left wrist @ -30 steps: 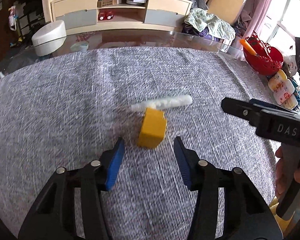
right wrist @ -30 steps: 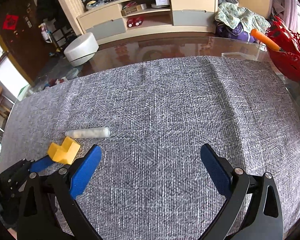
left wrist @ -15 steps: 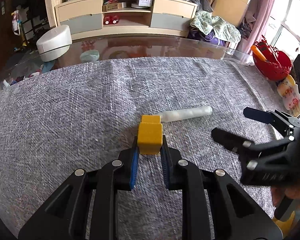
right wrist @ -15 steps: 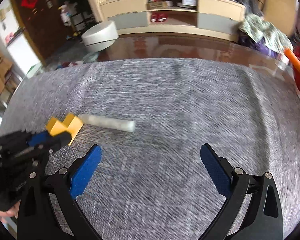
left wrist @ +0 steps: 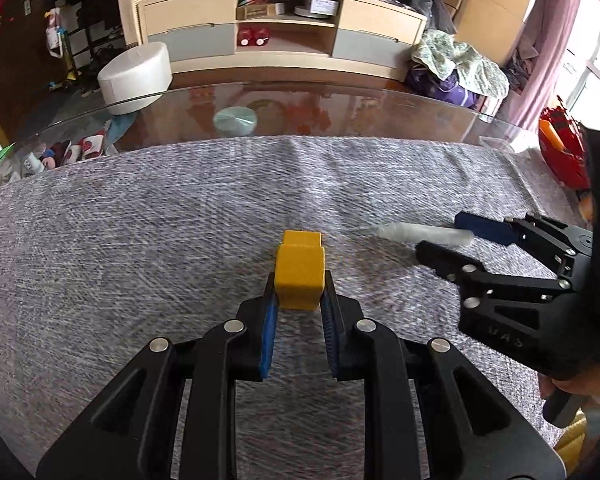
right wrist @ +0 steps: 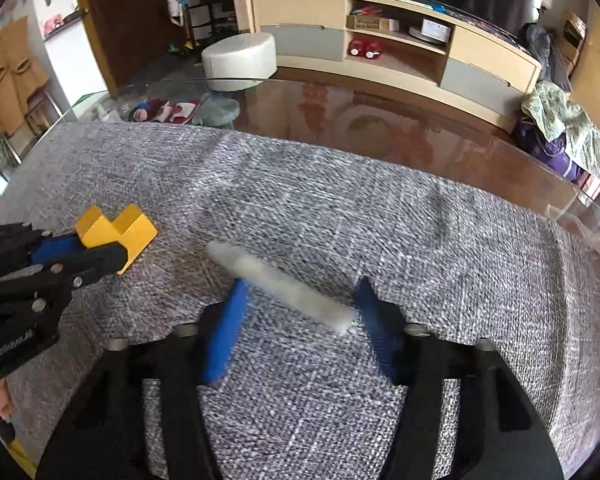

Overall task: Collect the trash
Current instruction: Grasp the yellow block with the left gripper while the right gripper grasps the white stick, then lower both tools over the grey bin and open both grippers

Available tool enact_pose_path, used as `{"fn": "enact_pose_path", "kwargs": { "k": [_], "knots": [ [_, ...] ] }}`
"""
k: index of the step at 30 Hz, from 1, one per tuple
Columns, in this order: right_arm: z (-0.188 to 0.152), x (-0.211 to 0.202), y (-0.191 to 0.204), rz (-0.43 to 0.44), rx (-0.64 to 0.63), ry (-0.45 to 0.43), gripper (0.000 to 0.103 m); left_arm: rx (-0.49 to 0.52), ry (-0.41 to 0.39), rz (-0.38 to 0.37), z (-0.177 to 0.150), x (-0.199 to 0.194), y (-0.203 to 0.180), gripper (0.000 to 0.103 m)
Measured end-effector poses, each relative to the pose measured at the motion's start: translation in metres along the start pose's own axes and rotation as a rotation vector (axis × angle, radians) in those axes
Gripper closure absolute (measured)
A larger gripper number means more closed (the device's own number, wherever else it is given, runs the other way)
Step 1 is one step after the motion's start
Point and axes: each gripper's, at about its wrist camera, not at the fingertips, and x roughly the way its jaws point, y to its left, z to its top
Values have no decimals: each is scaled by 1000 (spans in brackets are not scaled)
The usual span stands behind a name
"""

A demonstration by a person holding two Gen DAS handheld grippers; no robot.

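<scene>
A yellow notched block (left wrist: 300, 268) sits just above the grey cloth (left wrist: 140, 240), and my left gripper (left wrist: 298, 300) is shut on it with both blue pads against its sides. The right wrist view shows the same block (right wrist: 116, 228) at the left, in the left gripper (right wrist: 80, 252). To its right a white paper roll (right wrist: 280, 284) lies slanted on the cloth. My right gripper (right wrist: 300, 300) straddles the roll's near end. Its jaws are closing, with the roll between them and a gap still showing. From the left wrist, the right gripper (left wrist: 448, 240) reaches the roll (left wrist: 420, 234).
The cloth covers a round glass table (left wrist: 340, 108) whose bare rim curves along the far side. A red basket (left wrist: 560, 148) stands at the right edge. A hand (left wrist: 580, 388) holds the right gripper's handle. A white stool (right wrist: 240, 60) and a low cabinet stand beyond.
My left gripper closed on the yellow block and carried it leftward, away from the roll. My right gripper swung over to the roll, rolled, and narrowed its jaws from wide open.
</scene>
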Motion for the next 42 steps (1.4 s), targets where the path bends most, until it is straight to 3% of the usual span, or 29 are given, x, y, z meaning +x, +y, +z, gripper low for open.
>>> {"fn": "enact_pose_path", "kwargs": {
  "k": [2, 4, 10, 22, 33, 42],
  "knots": [
    [1, 0, 5, 0, -16, 7, 84, -5, 0, 1, 0, -2, 2, 84],
    [1, -1, 8, -1, -20, 13, 89, -4, -4, -1, 0, -7, 2, 84],
    [-12, -15, 12, 64, 16, 38, 89, 0, -13, -10, -11, -25, -2, 84],
    [-72, -119, 11, 14, 104, -33, 89, 36, -74, -49, -60, -110, -35, 84],
    [-159, -215, 19, -12, 148, -95, 89, 62, -148, -67, -140, -201, -66, 84],
    [-232, -242, 43, 21, 162, -85, 89, 72, -139, -104, -222, -230, -91, 84]
  ]
}}
